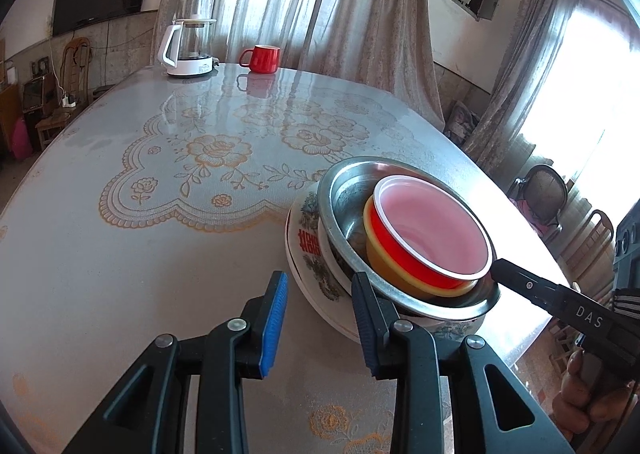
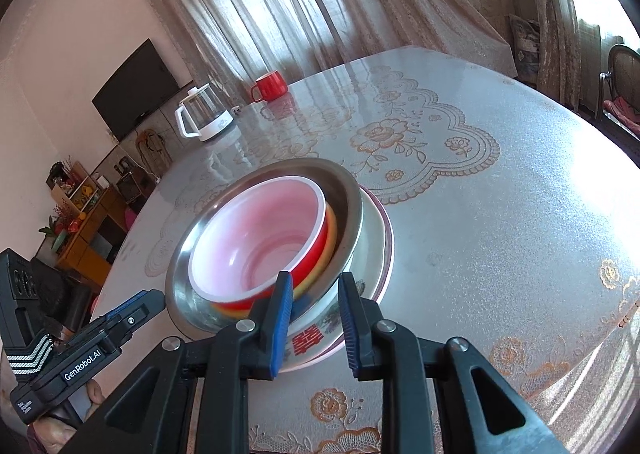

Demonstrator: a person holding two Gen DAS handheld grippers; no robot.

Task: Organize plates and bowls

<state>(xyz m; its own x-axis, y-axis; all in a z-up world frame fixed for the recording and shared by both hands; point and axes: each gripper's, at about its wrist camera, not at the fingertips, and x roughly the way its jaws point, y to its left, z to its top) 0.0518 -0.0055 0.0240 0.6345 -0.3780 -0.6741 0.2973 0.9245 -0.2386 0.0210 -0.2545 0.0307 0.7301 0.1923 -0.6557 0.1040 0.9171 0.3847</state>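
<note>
A red bowl point(image 1: 430, 232) sits nested in a yellow bowl point(image 1: 384, 258), both inside a steel bowl point(image 1: 344, 193) stacked on a flowered plate point(image 1: 304, 250) on the near part of the bench point(image 1: 120, 246). The left gripper point(image 1: 320, 328) has its fingers parted with nothing between them, one finger just by the steel bowl's rim. The right gripper point(image 2: 314, 324) has its fingers astride the near edge of the stack, but I cannot tell whether they press on it.

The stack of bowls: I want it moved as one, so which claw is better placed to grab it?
Probably the right claw: its open fingers straddle the plate's near rim. The left claw sits open beside the stack, gripping nothing.
</note>
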